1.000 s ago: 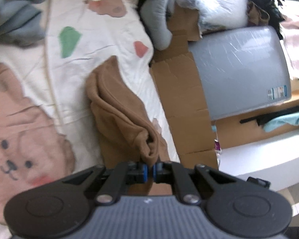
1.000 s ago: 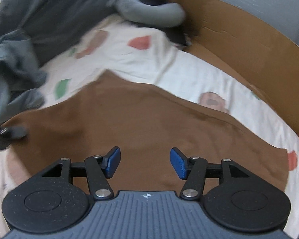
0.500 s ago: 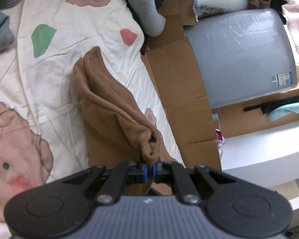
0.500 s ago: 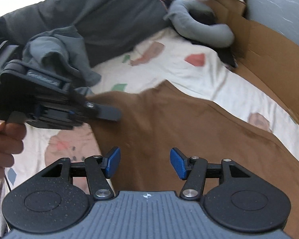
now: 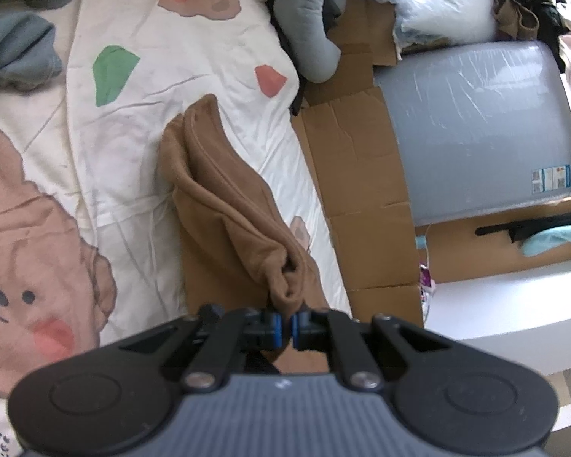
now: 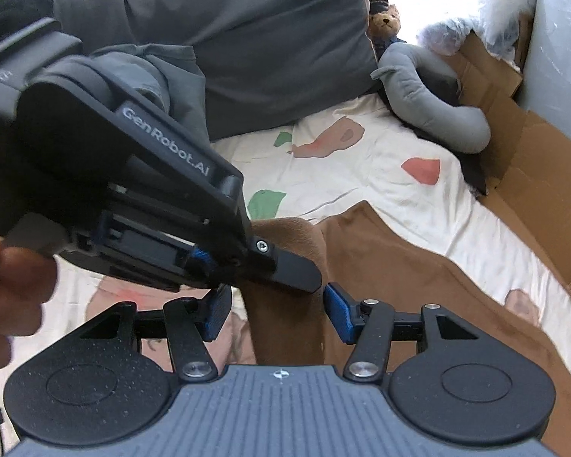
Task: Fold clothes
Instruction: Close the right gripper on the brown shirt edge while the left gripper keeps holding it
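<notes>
Spreading across the whole bed, one cream sheet carries cartoon bear prints, green and red patches, and a few dark characters at the lower left corner of the left wrist view, too cut off to read. One brown garment lies on that sheet, partly flat and partly gathered into a raised ridge. One grey wrapped panel stands beside the bed with a small blue-and-white label near its lower corner, its print too small to read. One flattened cardboard sheet lies between bed and panel. One dark grey pillow sits at the head, with one grey plush toy and one small teddy bear just beside it. Two grippers are seen. The left gripper is pinched closed on a bunched fold of the brown garment, lifted off the sheet; its side reads "GenRobot.AI" in the right wrist view. The right gripper stands about half apart, its jaws having just been closing, with the raised brown ridge between its blue pads, which do not yet press it.
</notes>
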